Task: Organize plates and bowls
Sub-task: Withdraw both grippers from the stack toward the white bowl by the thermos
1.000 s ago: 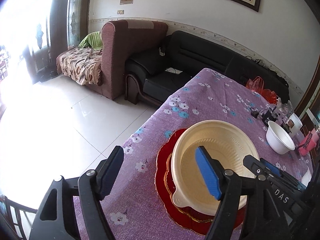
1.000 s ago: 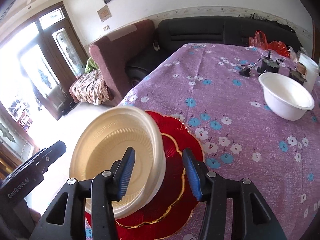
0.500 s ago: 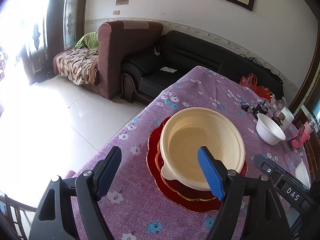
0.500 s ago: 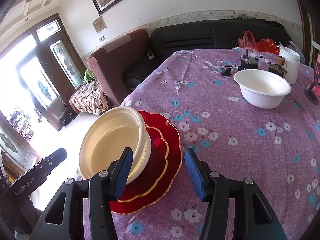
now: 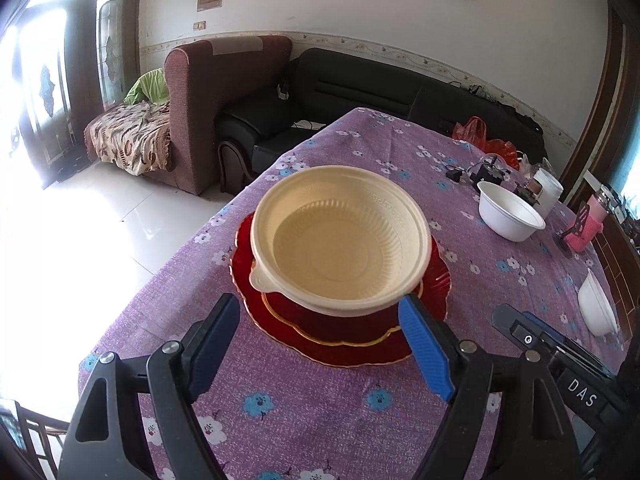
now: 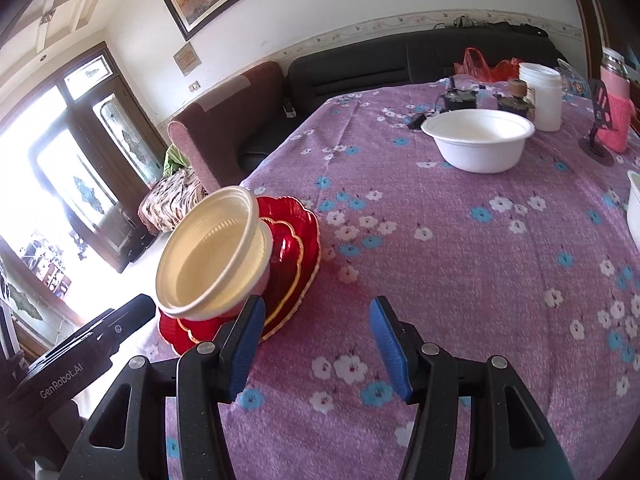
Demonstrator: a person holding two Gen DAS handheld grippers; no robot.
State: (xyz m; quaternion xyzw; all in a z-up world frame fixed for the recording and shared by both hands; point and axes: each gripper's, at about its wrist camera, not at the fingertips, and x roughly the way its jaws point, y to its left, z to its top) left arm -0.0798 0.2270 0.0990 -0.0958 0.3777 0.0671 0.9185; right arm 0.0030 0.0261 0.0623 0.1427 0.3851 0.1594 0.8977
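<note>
A cream plastic bowl sits on stacked red plates with gold rims near the table's left edge. It shows in the right wrist view too, the bowl on the plates. A white bowl stands farther back. Another white bowl sits at the right edge. My left gripper is open and empty, just short of the plates. My right gripper is open and empty over the cloth, right of the plates.
The table has a purple flowered cloth. At its far end are a white cup, a pink bottle, small dark items with cables and a red bag. Sofas stand beyond the table.
Both grippers have drawn back and away from the cream bowl, which now rests on the red plates. The right gripper has swung to the right of the stack.
</note>
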